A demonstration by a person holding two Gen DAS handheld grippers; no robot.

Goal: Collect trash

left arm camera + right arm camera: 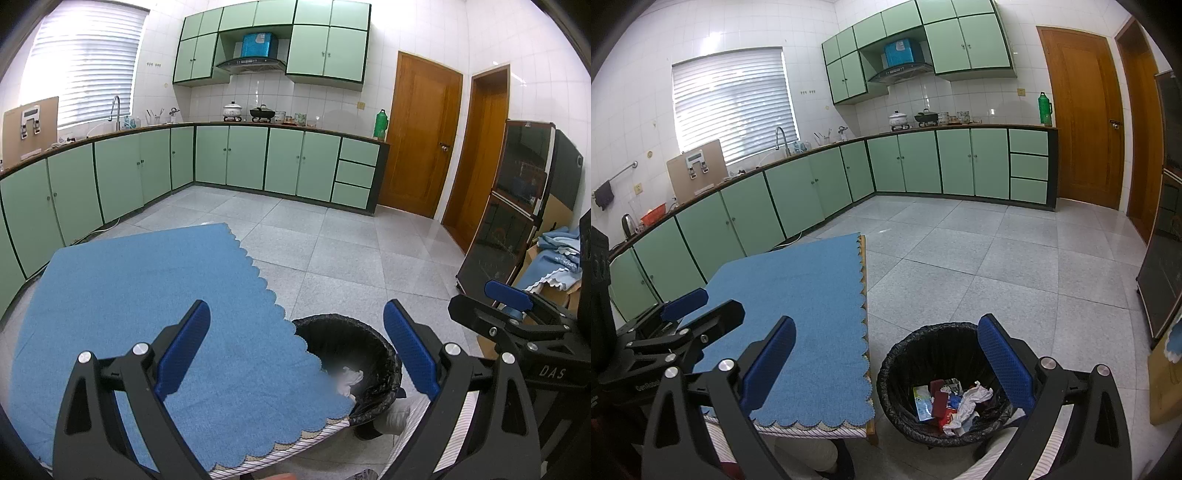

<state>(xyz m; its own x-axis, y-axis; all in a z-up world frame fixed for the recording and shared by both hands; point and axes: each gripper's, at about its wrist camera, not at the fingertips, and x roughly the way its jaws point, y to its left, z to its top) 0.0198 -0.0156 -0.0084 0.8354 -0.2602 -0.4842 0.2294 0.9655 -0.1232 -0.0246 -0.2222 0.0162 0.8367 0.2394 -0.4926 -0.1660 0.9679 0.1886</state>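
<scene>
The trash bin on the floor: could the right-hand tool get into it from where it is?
Probably yes. The right gripper hangs above the bin with its jaws wide open and empty, and the bin's mouth is uncovered.

You can read "DAS" on the right tongs; lettering on the left tongs is too blurred.

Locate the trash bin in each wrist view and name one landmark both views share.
Left wrist: the trash bin sits low, right of centre, partly hidden behind the blue tablecloth.
Right wrist: the bin sits low, right of centre, beside the tablecloth, trash visible inside.
Shared landmark: green thermos by the door.
</scene>
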